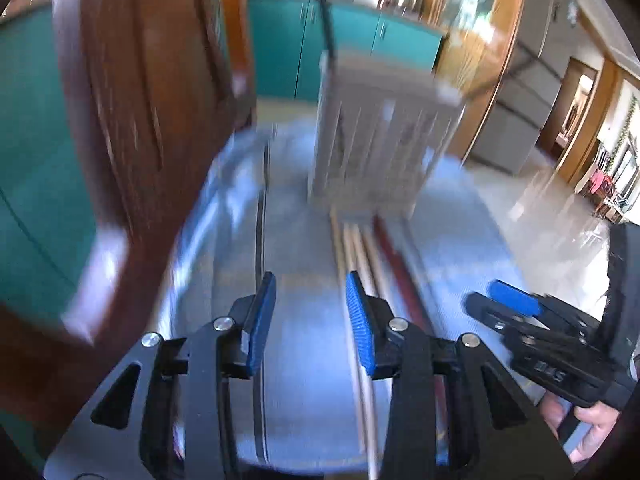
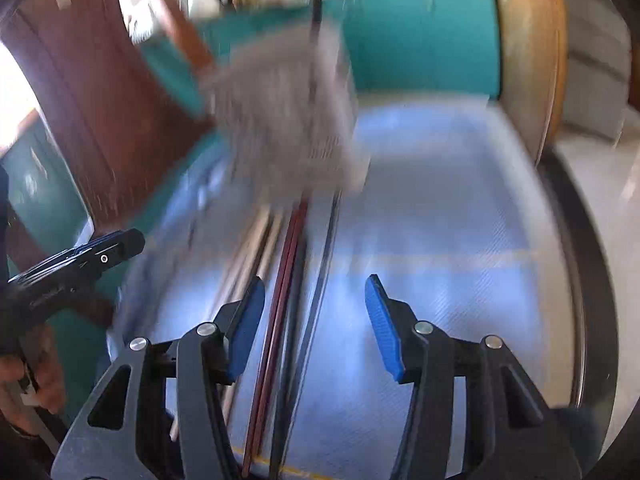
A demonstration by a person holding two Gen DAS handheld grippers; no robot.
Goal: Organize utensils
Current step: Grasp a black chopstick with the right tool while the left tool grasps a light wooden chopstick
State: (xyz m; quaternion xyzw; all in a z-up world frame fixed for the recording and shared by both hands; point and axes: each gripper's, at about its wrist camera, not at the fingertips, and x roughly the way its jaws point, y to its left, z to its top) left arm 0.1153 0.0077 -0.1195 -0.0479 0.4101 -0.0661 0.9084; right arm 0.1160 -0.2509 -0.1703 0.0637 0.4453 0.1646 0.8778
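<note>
The chopsticks [image 1: 362, 248] lie side by side on the blue mat [image 1: 304, 320] covering the tabletop, in a loose bundle: pale wooden ones, a dark red pair [image 2: 286, 264] and a dark one [image 2: 324, 256]. Their long axis runs from near you straight away toward the grey slotted holder [image 1: 372, 132], which stands upright at their far ends; one dark utensil [image 1: 326, 20] already rises from it. Both views are blurred, so whether the far tips touch the holder's base cannot be told.

Your left tongs [image 1: 310, 312] stand partly open and empty above the mat, the pale sticks passing just under the right-hand pad. Your right tongs [image 2: 316, 320] stand wider open, also empty, with the red pair and the dark stick between the pads but not pressed.

Judged step: taking up one stick or pair for the holder. Set the pads across the shafts, not along them, and close on a single matched pair near mid-length so it stays level. Keep the two tongs apart; the bundle is tight and neighbours may roll.
</note>
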